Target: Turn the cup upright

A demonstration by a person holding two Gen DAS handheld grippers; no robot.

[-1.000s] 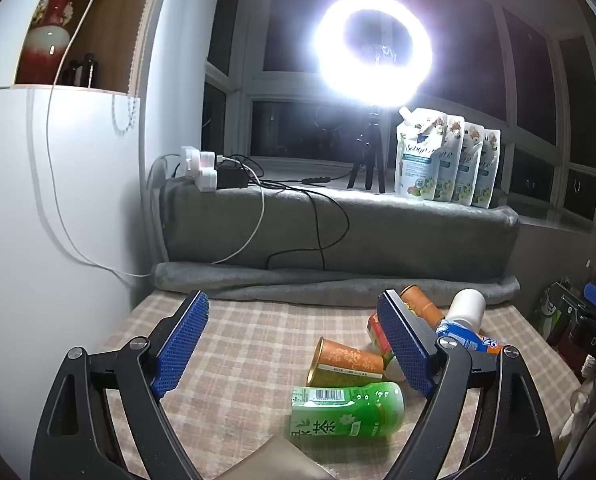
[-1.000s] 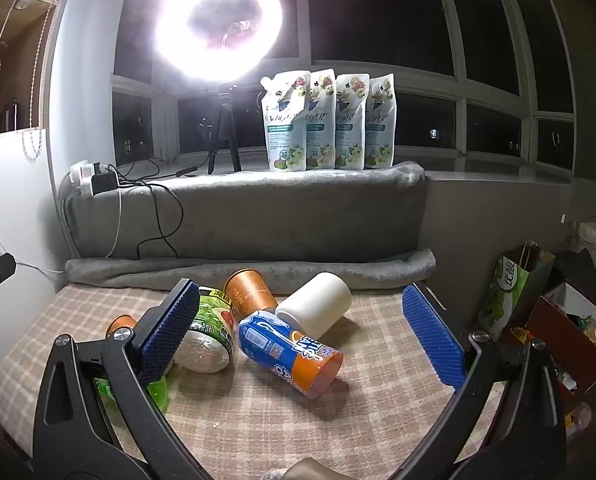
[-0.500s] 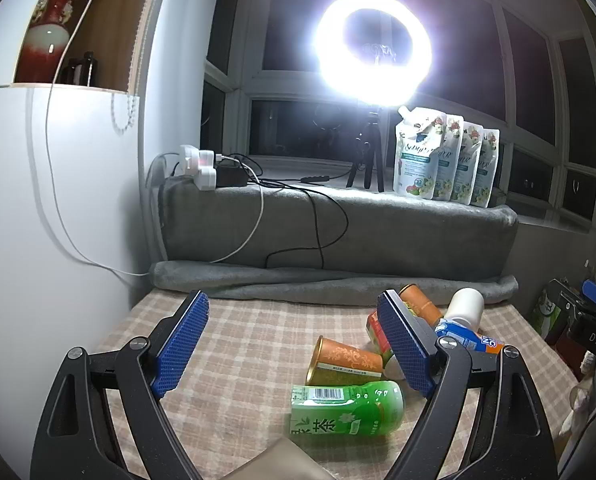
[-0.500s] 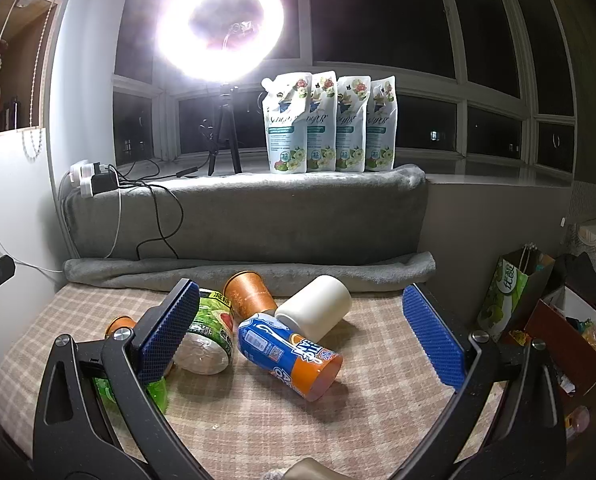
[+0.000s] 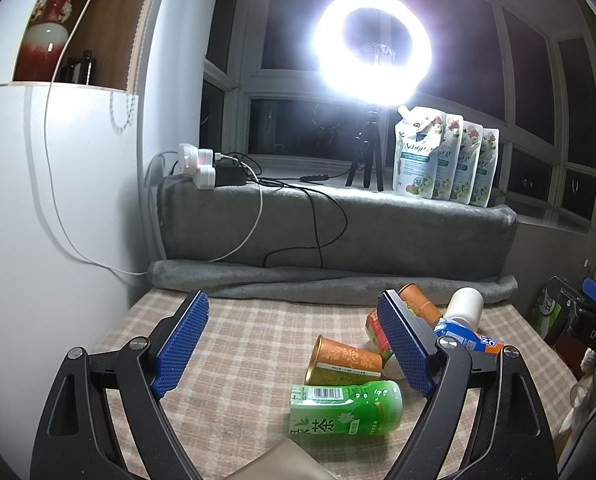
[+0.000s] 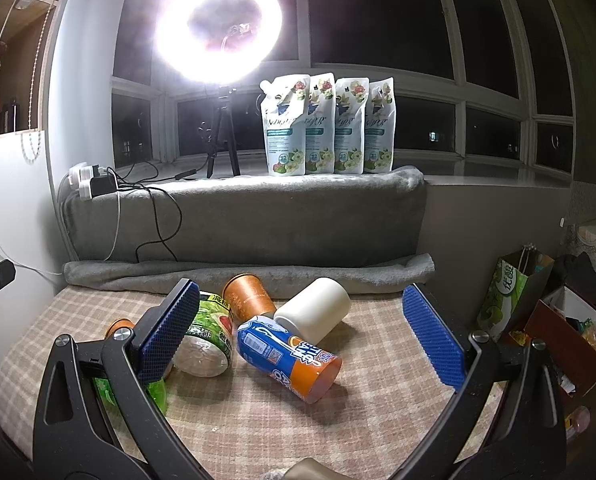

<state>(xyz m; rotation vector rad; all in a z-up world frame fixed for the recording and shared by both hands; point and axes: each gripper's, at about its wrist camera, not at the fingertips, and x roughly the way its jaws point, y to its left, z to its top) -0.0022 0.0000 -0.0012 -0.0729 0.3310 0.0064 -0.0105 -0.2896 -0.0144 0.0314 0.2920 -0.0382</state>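
Several cups lie on their sides on a checked tablecloth (image 5: 242, 344). In the left wrist view: a green tea cup (image 5: 345, 410), an orange patterned cup (image 5: 343, 364), a blue-and-orange cup (image 5: 467, 340), a white cup (image 5: 463, 310). In the right wrist view: the blue-and-orange cup (image 6: 288, 354) in the middle, the white cup (image 6: 315, 314), a copper cup (image 6: 248, 294), a green-lidded cup (image 6: 210, 338). My left gripper (image 5: 294, 344) is open and empty, above the cloth left of the cups. My right gripper (image 6: 301, 340) is open and empty, its jaws standing either side of the blue-and-orange cup, held back from it.
A grey blanket (image 6: 250, 212) covers the sill behind the table, with a ring light (image 6: 218, 30), power strip and cables (image 5: 206, 166) and several refill pouches (image 6: 325, 124). A white cabinet (image 5: 38, 200) stands left. Bags and boxes (image 6: 537, 312) sit at the right.
Both grippers stay open and almost still. The views shift only slightly.
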